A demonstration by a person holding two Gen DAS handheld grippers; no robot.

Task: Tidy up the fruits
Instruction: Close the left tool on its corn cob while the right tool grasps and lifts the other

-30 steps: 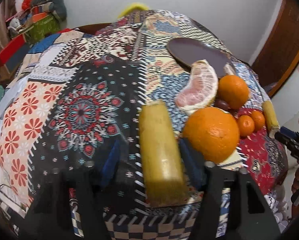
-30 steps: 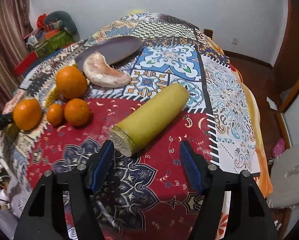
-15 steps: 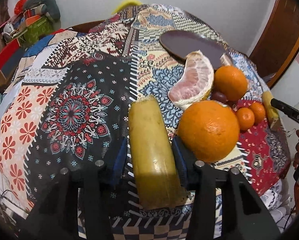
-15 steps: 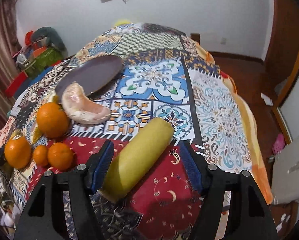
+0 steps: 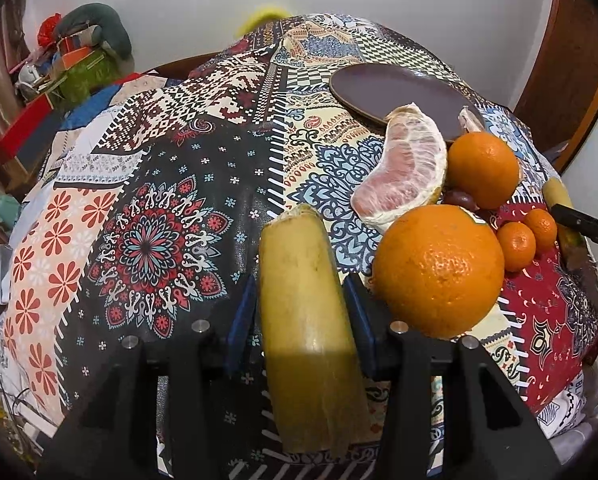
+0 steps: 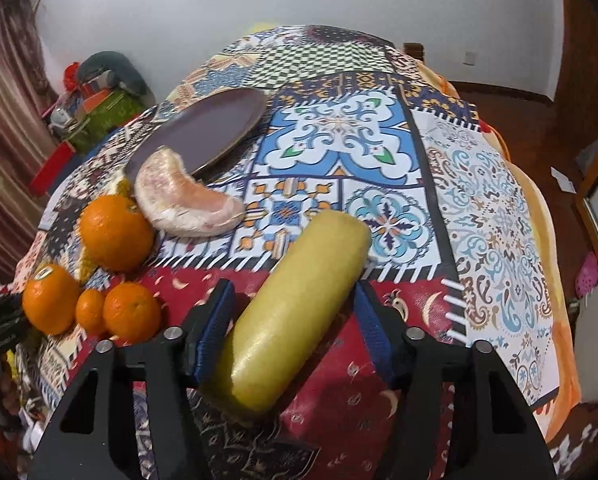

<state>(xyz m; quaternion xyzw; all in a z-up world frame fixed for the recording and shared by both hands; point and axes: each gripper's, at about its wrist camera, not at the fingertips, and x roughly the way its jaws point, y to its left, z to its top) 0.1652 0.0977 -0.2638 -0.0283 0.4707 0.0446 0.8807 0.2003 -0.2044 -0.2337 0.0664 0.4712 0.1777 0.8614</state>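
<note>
The left gripper [image 5: 301, 312] is clamping a yellow-green cane piece [image 5: 307, 320] between its blue pads, the stalk running lengthwise forward out of the jaws over the patchwork tablecloth [image 5: 155, 208]. Just to its right a big orange [image 5: 439, 270] is sitting close by the right finger, with a peeled pomelo segment [image 5: 405, 176] behind it leaning against the rim of a dark brown plate [image 5: 395, 98]. A second orange [image 5: 483, 168] is lying beside the segment, and two small mandarins [image 5: 529, 232] are resting further right.

The right gripper [image 6: 295, 316] is straddling another cane piece [image 6: 295, 308], which is lying at a slant; the left pad is touching it, while the right pad is showing a sliver of gap, so a firm grip cannot be told. To the left, oranges [image 6: 115, 232] and mandarins [image 6: 131, 312] are clustering near the pomelo segment [image 6: 183, 200] and the plate [image 6: 215, 124].
</note>
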